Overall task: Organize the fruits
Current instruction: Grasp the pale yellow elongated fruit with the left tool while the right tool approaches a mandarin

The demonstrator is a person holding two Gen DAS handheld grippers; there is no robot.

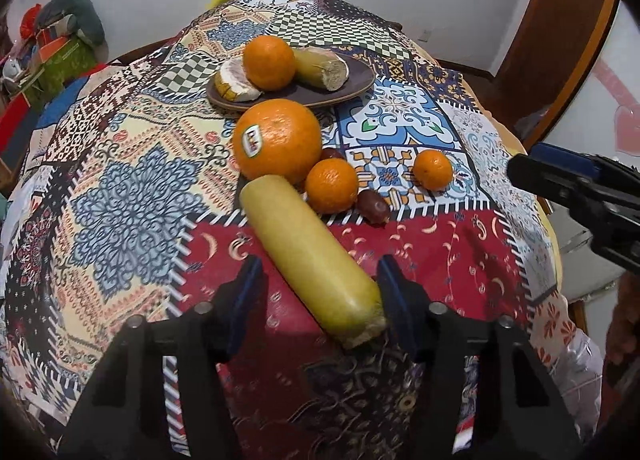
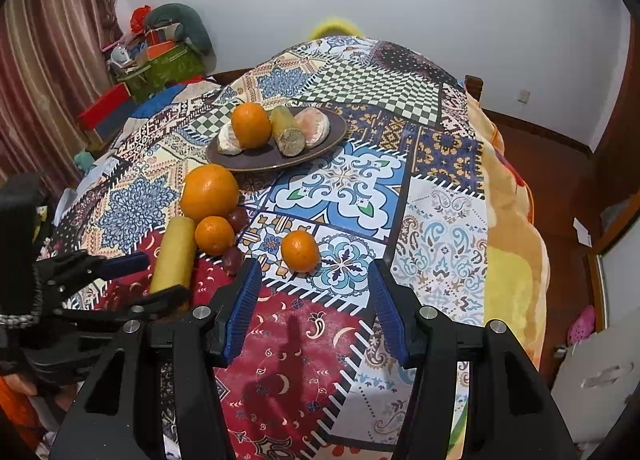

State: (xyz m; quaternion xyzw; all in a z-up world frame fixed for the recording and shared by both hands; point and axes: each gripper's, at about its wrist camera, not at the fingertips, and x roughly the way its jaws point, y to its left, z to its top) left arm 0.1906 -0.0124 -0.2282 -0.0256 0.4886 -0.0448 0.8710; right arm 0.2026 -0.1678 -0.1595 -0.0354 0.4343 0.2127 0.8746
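A long yellow stalk piece (image 1: 310, 260) lies on the patchwork cloth, its near end between the open jaws of my left gripper (image 1: 318, 274). Behind it sit a large stickered orange (image 1: 277, 140), a mid-size orange (image 1: 331, 185), a small orange (image 1: 433, 170) and two dark red dates (image 1: 373, 206). A brown oval plate (image 1: 352, 87) holds an orange, a short stalk piece and peeled pomelo. My right gripper (image 2: 314, 286) is open and empty, just short of the small orange (image 2: 299, 251). The left gripper also shows in the right wrist view (image 2: 160, 280), at the stalk (image 2: 174, 256).
The table (image 2: 440, 219) is covered with patchwork cloth over a yellow blanket. Boxes and bags are piled at the far left by a striped curtain (image 2: 60, 79). A wooden door frame stands at the right.
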